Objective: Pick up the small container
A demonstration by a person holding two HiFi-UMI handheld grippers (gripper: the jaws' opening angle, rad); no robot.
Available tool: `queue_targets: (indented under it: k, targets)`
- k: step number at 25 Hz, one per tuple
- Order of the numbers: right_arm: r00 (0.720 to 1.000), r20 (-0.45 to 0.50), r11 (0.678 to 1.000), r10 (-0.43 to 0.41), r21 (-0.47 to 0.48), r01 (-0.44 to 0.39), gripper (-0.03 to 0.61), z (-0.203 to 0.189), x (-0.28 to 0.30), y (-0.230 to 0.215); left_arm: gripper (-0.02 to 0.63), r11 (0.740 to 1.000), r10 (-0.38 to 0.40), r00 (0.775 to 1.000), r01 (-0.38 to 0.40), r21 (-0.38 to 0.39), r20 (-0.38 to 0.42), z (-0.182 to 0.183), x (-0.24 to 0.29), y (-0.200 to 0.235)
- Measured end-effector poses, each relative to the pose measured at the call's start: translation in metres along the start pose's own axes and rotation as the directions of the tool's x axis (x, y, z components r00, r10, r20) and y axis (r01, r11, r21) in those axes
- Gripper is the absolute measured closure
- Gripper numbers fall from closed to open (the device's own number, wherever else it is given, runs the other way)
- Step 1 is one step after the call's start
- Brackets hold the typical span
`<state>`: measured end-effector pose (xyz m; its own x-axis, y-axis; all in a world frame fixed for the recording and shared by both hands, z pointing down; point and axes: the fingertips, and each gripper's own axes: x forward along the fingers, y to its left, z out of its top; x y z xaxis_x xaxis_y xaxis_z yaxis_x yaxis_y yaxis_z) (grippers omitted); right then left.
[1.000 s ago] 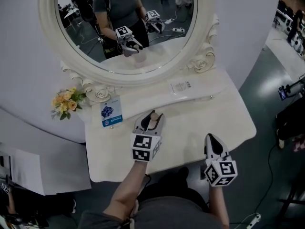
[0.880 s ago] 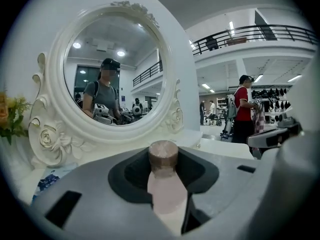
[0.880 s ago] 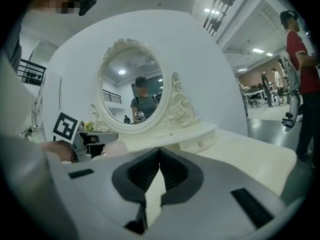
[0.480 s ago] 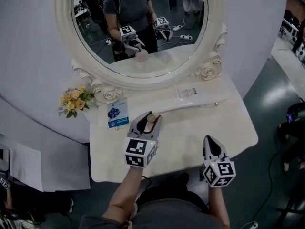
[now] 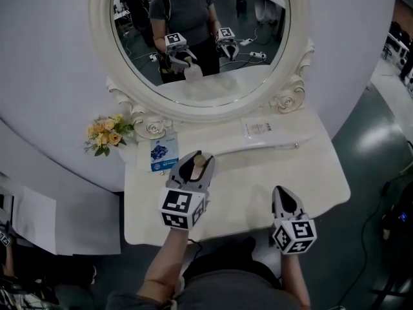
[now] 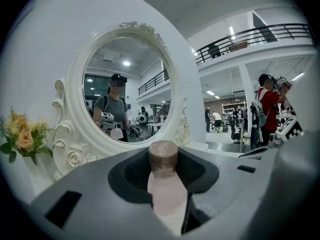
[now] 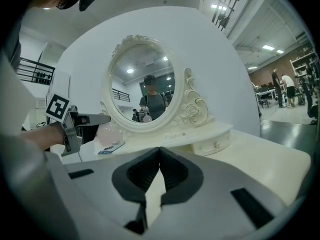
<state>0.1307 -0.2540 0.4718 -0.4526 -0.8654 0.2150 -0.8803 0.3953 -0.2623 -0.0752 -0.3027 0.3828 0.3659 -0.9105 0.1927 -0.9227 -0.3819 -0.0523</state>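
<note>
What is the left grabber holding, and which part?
The left gripper holds the small pink container by its body, below the brown cap. The right gripper holds nothing.

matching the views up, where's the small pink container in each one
Head view: small pink container just left of centre, between the jaws of the left gripper.
Left gripper view: bottom centre, clamped between the jaws.
Right gripper view: left of centre, small, held in the left gripper.
Shared landmark: the oval mirror.
</note>
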Motion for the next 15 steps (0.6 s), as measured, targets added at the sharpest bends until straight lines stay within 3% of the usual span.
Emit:
queue_targets:
  k: [7, 15]
  targets:
    - [1.0, -0.008, 1.0, 0.017, -0.003, -0.017, 0.574, -0.0004, 0.0017, 0.006, 0.479, 1.0, 0.006, 1.0, -0.006, 0.002, 0.004, 0.0041, -0.0064, 0.004]
    - [1.0, -0.004, 0.999, -0.022, -0.037, 0.021, 0.575, 0.0024, 0.0007, 0.0026, 0.479, 1.0, 0.018, 1.0, -0.018, -0.003, 0.015, 0.0066, -0.0081, 0.0071]
